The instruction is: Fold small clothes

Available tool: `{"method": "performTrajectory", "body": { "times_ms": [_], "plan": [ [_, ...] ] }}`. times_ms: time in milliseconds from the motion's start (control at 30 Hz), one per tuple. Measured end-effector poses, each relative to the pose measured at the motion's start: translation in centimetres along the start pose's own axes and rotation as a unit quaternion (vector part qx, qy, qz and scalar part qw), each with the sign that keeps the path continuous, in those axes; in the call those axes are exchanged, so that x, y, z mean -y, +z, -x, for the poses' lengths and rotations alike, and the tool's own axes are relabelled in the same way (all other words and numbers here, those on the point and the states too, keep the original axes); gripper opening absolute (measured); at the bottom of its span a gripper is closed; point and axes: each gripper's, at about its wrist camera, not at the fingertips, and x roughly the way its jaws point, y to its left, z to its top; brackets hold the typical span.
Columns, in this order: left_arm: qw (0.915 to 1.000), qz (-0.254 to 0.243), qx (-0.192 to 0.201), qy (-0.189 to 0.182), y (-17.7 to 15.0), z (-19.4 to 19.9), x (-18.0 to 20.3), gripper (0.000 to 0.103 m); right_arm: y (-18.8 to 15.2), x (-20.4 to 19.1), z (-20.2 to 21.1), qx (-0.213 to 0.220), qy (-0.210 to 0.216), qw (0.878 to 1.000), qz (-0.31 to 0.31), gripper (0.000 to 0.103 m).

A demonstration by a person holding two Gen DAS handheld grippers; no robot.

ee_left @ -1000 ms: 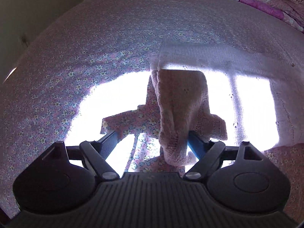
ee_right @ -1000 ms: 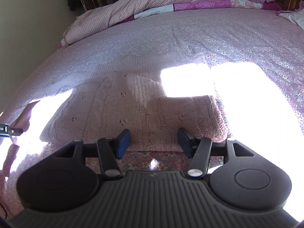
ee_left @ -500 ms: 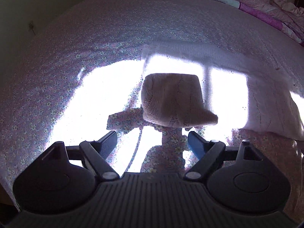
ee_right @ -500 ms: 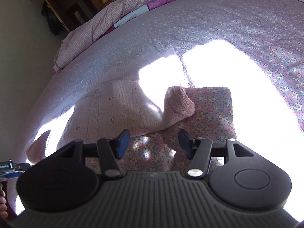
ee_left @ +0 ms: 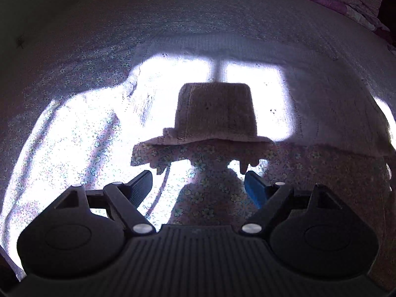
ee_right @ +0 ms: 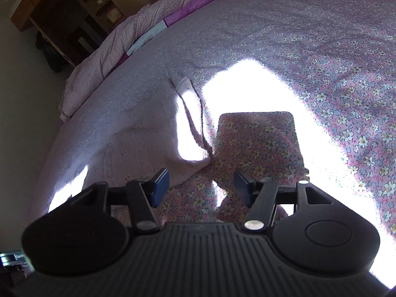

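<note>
A pale pink knitted sweater (ee_left: 309,113) lies spread on the floral pink bedsheet (ee_right: 334,79) of a bed, half in hard window light, half in shade. It serves as the landmark here. In the left wrist view one sleeve (ee_left: 215,113) is folded across the body of the sweater, its cuff pointing toward the camera and overhanging the sweater's near edge. In the right wrist view the sweater fills the left half of the bed, and its near right corner (ee_right: 195,148) comes to a creased, bunched point that is not lying flat.

The left gripper (ee_left: 198,185) hovers just off the sweater's near edge, jaws spread wide with only bedsheet between them, so it grasps nothing. The right gripper (ee_right: 201,183) hangs just off the sweater's bunched corner, jaws apart and empty; its pads touch no cloth. A rumpled checked pink quilt (ee_right: 118,42) lies at the bed's far end, well beyond the sweater.

By my reading, the sleeve-folding step is just finished on the left side, and both tongs are released and clear of the knit. The next move likely calls for the right gripper to reach the creased corner or the sleeve on that side, pinch a single layer of the soft, stretchy knit, and carry it across the body without dragging the folded sleeve askew.
</note>
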Motion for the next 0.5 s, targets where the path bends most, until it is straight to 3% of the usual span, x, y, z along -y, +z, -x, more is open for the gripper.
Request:
{"method": "performTrajectory", "body": {
  "times_ms": [200, 500],
  "plan": [
    [0.9997, -0.017, 0.000, 0.016, 0.3, -1.2, 2.3, 0.086, 1.7, -0.1, -1.7, -0.019, -0.027, 0.999, 0.019, 0.061],
    [0.9994, -0.023, -0.010, 0.023, 0.6, -2.6, 3.6, 0.086, 3.4, 0.9, -3.7, -0.035, 0.008, 0.999, -0.005, 0.061]
  ]
}}
